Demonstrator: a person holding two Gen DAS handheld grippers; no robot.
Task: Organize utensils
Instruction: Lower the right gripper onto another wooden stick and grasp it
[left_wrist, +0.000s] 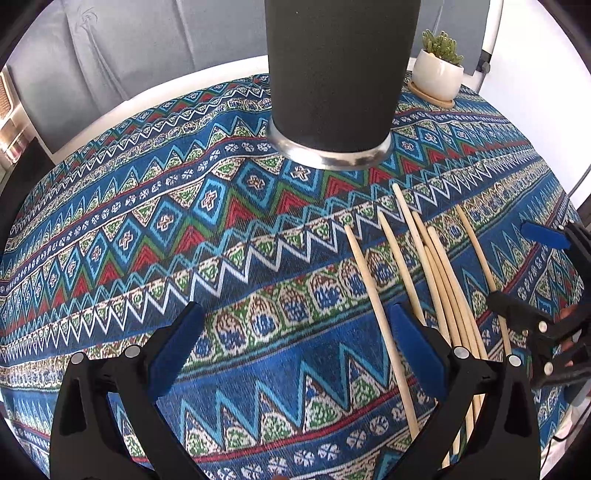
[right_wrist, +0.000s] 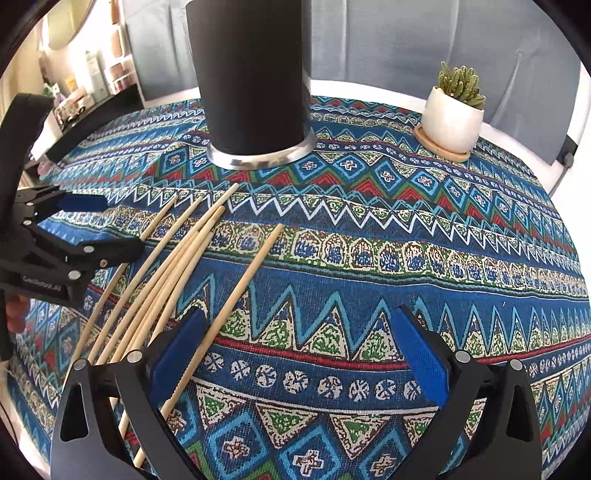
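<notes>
- The left gripper (left_wrist: 291, 339) and the right gripper (right_wrist: 295, 339) both have their fingers wide apart, holding nothing.
- The wooden chopsticks (left_wrist: 436, 280) lie between the two grippers on the bright patterned cloth (left_wrist: 184, 229).
- Farther ahead stands a tall black cup (left_wrist: 332, 74).
- Beyond it, to the right, a small cactus pot (right_wrist: 452, 118) sits near grey cushions (left_wrist: 147, 44).

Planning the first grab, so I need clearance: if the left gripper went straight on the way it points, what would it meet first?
Probably the black cup, upright dead ahead of the open left gripper. Only bare tablecloth lies between; the chopsticks sit off to its right. Depth is uncertain.
</notes>
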